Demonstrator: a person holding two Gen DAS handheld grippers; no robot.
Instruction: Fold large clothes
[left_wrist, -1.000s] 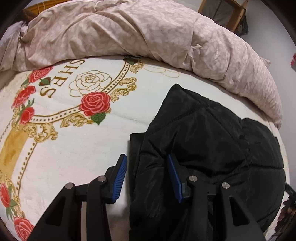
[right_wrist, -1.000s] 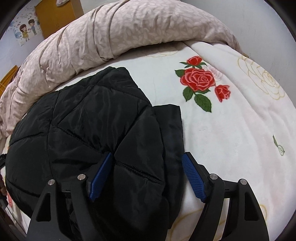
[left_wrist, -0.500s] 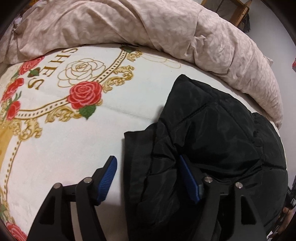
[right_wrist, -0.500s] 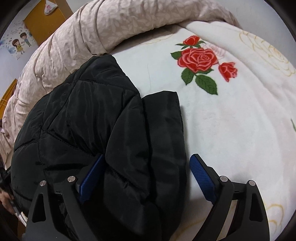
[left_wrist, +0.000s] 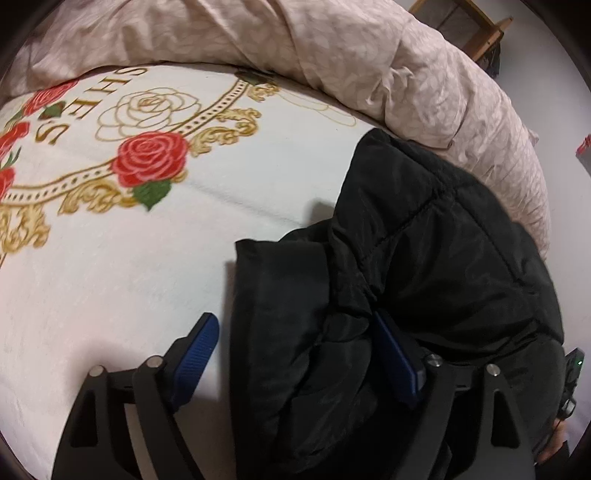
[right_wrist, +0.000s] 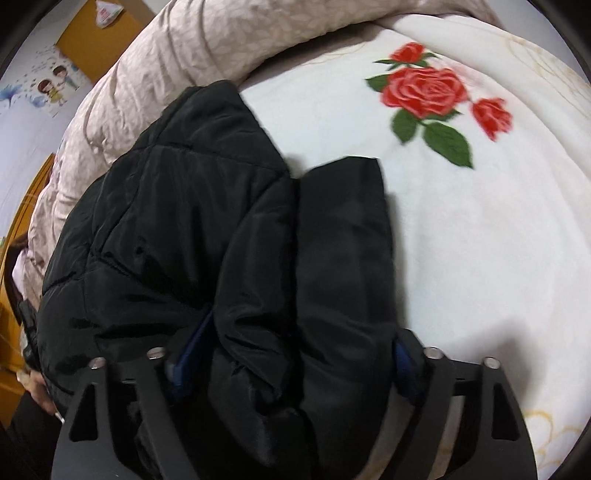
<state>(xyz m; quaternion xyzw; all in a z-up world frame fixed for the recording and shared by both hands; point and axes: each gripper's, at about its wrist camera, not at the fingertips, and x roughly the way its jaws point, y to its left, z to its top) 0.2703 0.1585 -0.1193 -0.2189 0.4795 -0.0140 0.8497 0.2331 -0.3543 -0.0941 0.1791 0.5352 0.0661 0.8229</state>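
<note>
A black quilted puffer jacket (left_wrist: 424, 266) lies on a white rose-printed blanket (left_wrist: 129, 266), partly folded with a sleeve laid along its edge. My left gripper (left_wrist: 295, 354) is open, its jaws wide either side of the jacket's near edge, the left pad on the blanket. The jacket also fills the right wrist view (right_wrist: 221, 240). My right gripper (right_wrist: 291, 369) is open, its jaws straddling a thick bunch of the jacket's near edge; the fabric bulges between the blue pads.
A crumpled beige duvet (left_wrist: 332, 48) is heaped along the far side of the bed, also in the right wrist view (right_wrist: 221, 40). A wooden chair (left_wrist: 476, 26) stands beyond. An orange door (right_wrist: 103, 40) and wall stickers show at left.
Both grippers have pushed forward and down over the jacket's near edge. Both have opened wider, and fabric now fills the gaps between the pads.
</note>
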